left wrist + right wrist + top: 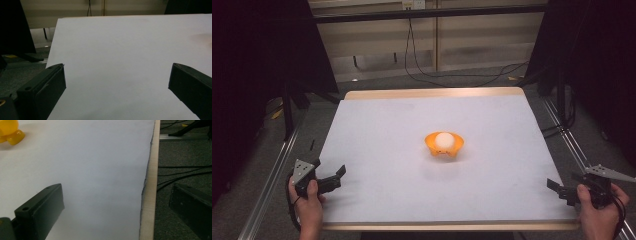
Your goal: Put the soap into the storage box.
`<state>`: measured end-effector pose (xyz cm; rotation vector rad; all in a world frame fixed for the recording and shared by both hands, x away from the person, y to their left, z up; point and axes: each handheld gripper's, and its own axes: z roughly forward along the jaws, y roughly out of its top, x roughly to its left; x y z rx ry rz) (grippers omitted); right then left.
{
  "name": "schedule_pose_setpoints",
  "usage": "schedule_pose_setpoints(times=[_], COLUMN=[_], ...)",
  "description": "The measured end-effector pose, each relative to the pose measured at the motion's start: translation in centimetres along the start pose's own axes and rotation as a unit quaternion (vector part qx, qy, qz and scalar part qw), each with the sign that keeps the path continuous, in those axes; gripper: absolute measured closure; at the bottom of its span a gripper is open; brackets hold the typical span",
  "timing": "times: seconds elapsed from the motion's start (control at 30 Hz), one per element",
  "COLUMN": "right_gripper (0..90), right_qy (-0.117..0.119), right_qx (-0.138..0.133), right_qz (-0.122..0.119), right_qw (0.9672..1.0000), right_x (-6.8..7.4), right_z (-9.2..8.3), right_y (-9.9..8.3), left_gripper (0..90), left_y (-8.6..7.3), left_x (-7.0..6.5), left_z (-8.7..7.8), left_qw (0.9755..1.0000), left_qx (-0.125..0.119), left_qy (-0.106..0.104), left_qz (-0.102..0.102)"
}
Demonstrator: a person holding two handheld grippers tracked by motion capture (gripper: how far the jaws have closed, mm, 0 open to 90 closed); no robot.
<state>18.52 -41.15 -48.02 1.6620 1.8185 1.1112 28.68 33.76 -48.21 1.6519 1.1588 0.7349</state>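
— Nearest to us, our left gripper (332, 179) hovers at the near-left corner of the white table (377, 130), jaws spread wide with nothing between them. In the left gripper view the same gap (117, 82) frames bare tabletop.

— And our right gripper (558, 189) sits at the near-right corner, jaws likewise spread and empty. In the right gripper view (116, 205) one jaw hangs over the white surface and the other past the table's wooden edge (149, 195), over the dark floor (185, 152).

— Farther in, near the middle of the table, stands the orange bowl (444, 145) with a white ball (444, 139) resting in it. It lies ahead of both grippers, up and to the right of ours on the left, up and to the left of yours.

— We judge both about equally far from it. The bowl looks roughly round, so we see no long axis to line up with. A corner of it shows at the top left of the right gripper view (10, 132).

— Open white surface runs all round the bowl, with no obstacle on either approach. Beyond the far edge we see cables (422, 70) on the floor and dark frame posts (287, 110) at the sides.
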Motion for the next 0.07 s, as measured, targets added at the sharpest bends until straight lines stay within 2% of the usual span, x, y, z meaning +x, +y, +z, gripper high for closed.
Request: schedule_pose_setpoints(times=[0.07], right_gripper=[0.0], right_qy=[0.001], right_qx=[0.001], right_qz=[0.002], right_qw=[1.0], right_x=[0.02], right_z=[-0.06], right_y=[-0.1], left_gripper=[1.0], left_y=[0.01], left_x=[-0.04], left_z=[0.01], left_qw=[1.0], left_qx=[0.001], left_qy=[0.003], left_qz=[0.002])
